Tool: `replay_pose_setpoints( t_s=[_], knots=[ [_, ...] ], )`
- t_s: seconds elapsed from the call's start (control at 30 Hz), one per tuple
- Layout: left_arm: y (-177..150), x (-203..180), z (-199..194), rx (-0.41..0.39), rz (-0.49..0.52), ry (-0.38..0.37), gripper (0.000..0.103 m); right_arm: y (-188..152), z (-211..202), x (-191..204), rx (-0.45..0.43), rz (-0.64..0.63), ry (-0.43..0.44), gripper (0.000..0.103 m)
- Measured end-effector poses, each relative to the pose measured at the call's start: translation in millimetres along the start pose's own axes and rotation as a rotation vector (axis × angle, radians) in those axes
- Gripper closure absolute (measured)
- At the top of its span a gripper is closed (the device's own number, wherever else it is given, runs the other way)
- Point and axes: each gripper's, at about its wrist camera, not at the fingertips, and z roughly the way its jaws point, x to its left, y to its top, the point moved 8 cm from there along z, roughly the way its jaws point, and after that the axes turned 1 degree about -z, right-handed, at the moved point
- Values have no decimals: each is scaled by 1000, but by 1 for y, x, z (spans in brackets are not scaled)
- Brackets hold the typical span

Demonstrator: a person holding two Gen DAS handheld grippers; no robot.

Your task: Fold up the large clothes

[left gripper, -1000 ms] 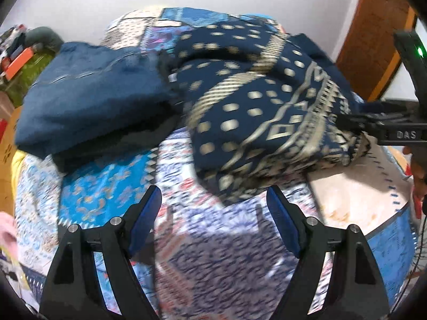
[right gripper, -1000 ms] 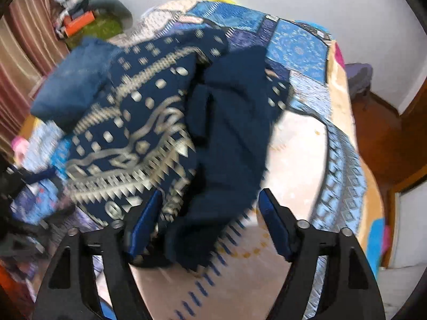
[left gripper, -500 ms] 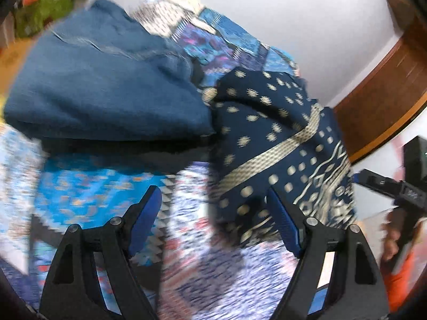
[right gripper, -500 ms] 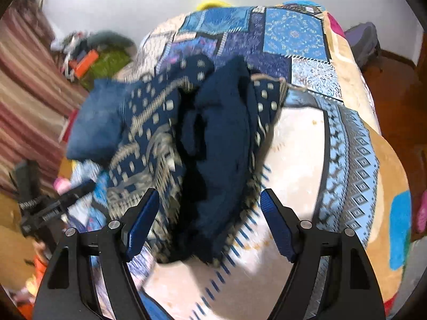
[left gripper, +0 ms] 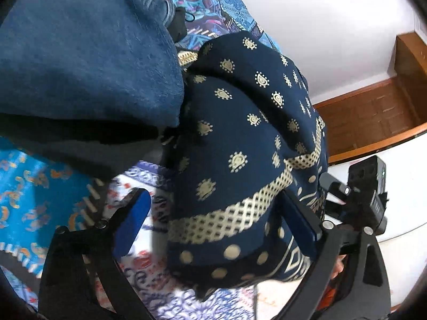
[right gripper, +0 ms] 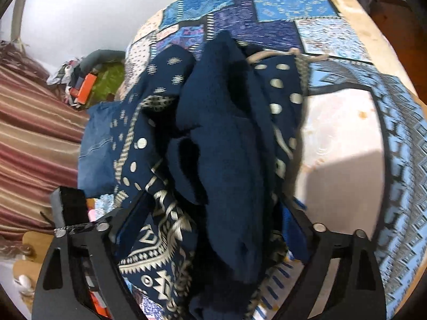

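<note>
- The bed, under a patchwork cover, spread ahead of both tongs.
- The printed navy cloth lay bunched on it, its long axis running roughly from one pair of tongs toward the other.
- Folded jeans sat ahead-left of the left tongs.
- The left tongs were spread around the cloth's near end, and the right tongs likewise at the opposite end; neither looked clamped.

This is a home bedroom: a bed under a blue patchwork quilt fills the middle, striped maroon curtains hang at nine o'clock, a brown wooden door stands at three o'clock, and household clutter piles against the plain white wall.
</note>
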Motion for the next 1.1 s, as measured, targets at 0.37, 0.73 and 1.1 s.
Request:
replay_pose_setpoints(
  t_s=[0.37, 0.73, 1.1],
  knots=[
    [-18, -37, 15, -10, 152, 147, 19, 2, 8, -2, 10, 16, -22, 32],
    [-25, -113, -67, -165, 329, 197, 44, 3, -40, 44, -40, -79, 2, 81],
    [5, -138, -228, -452, 490, 291, 44, 35, -63, 179, -184, -300, 100, 81]
  ],
)
